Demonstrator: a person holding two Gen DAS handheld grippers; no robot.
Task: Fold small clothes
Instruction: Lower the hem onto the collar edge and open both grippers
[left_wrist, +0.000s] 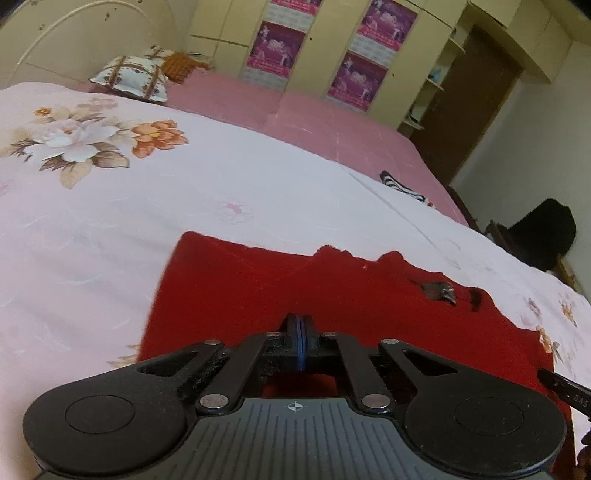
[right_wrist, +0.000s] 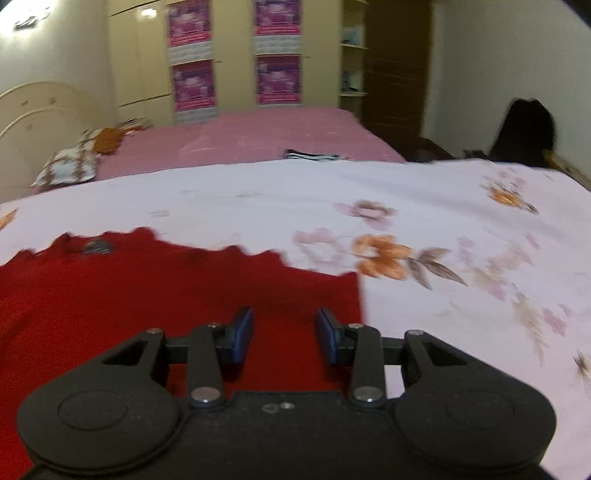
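Left tongs (left_wrist: 302, 332): blue pads pressed together, nothing visibly between them, poised over the flat red knit garment (left_wrist: 332, 295). Right tongs (right_wrist: 284, 332): pads apart, above the garment's right portion (right_wrist: 166, 295). Garment lies spread on pale floral bedsheet (left_wrist: 184, 192). Striped cloth (left_wrist: 402, 184) sits well apart.

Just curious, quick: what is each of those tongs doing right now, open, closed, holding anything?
Left tongs: closed; whether they pinch the red garment cannot be told.
Right tongs: open, empty.
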